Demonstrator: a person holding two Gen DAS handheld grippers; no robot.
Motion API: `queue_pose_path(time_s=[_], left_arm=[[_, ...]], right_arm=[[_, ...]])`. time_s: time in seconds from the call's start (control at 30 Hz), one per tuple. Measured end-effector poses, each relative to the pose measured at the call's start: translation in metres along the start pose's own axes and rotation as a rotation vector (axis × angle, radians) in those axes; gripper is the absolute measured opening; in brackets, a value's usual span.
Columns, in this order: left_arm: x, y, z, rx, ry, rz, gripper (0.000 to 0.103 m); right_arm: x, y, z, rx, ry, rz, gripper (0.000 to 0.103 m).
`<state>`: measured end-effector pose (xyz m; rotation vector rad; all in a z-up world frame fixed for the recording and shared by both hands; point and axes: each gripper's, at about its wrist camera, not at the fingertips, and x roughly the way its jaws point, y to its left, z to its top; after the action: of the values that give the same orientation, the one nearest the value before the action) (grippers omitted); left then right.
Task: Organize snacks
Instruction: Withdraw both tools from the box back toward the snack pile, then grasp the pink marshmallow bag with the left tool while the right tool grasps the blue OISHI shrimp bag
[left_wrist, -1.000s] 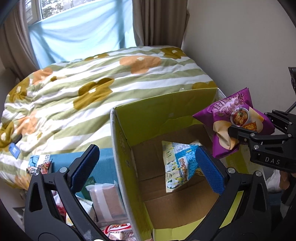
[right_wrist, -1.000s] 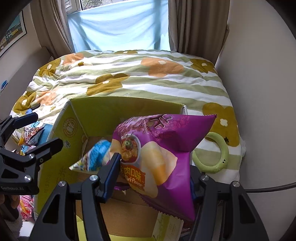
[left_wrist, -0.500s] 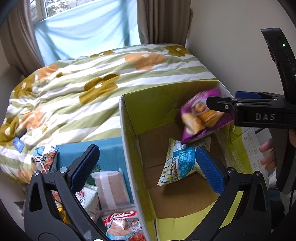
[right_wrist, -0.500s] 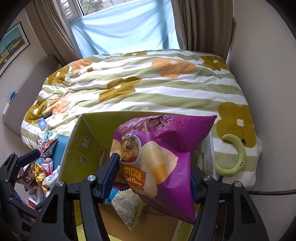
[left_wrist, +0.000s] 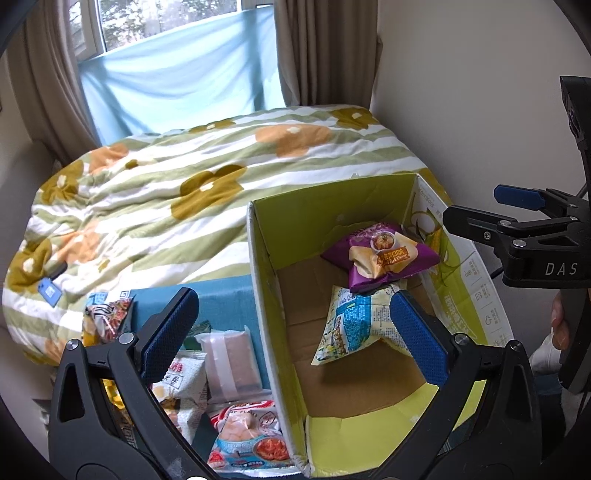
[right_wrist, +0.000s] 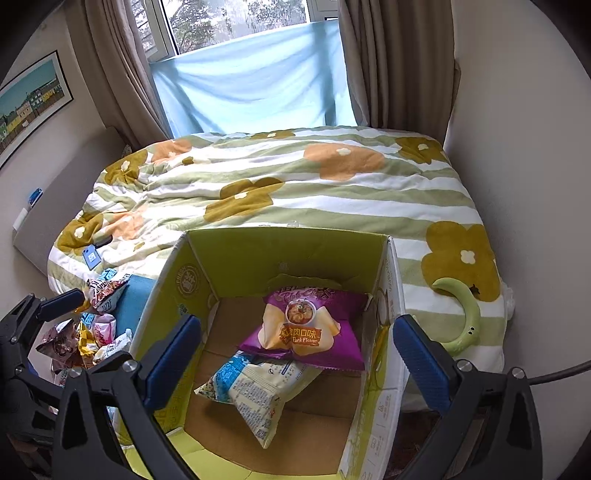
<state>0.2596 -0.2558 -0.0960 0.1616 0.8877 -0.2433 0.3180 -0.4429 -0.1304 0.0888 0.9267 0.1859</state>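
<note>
Nearest me, my right gripper (right_wrist: 295, 350) hangs wide open and empty over the cardboard box (right_wrist: 373, 417). My left gripper (left_wrist: 291, 328) is open too, straddling the box wall. Inside, the purple chip bag (right_wrist: 303, 332) lies on the pale blue snack packet (right_wrist: 255, 384). Loose snacks (left_wrist: 229, 413) wait beside the box, the bed (right_wrist: 280, 184) beyond.

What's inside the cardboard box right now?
Two snack bags lie in the box: a purple chip bag toward the back, overlapping the far end of a blue-and-white bag. Whatever sits beneath them on the box floor is covered.
</note>
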Motion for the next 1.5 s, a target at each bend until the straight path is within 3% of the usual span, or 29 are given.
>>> queue_pose_path(time_s=[0.27, 0.5, 0.67, 0.87, 1.03, 1.2, 1.5], left_arm=[[-0.088, 0.018, -0.024, -0.026, -0.097, 0.055, 0.102], [-0.154, 0.057, -0.060, -0.065, -0.157, 0.143, 0.103], [-0.190, 0.094, -0.092, -0.087, -0.206, 0.184, 0.103], [-0.209, 0.144, -0.127, -0.085, -0.186, 0.175, 0.103], [-0.219, 0.184, -0.159, -0.053, -0.159, 0.125, 0.103], [-0.207, 0.212, -0.185, 0.015, -0.082, 0.083, 0.102], [-0.153, 0.230, -0.231, 0.063, 0.069, -0.118, 0.102]], right_arm=[[-0.068, 0.026, -0.012, -0.068, -0.084, -0.055, 0.103], [-0.113, 0.061, -0.033, -0.098, -0.112, -0.037, 0.103], [-0.136, 0.092, -0.056, -0.108, -0.149, -0.007, 0.103], [-0.149, 0.138, -0.086, -0.104, -0.174, -0.010, 0.103], [-0.150, 0.183, -0.107, -0.076, -0.178, -0.025, 0.103], [-0.146, 0.225, -0.123, -0.033, -0.163, -0.044, 0.103], [-0.117, 0.269, -0.155, 0.056, -0.101, -0.119, 0.103]])
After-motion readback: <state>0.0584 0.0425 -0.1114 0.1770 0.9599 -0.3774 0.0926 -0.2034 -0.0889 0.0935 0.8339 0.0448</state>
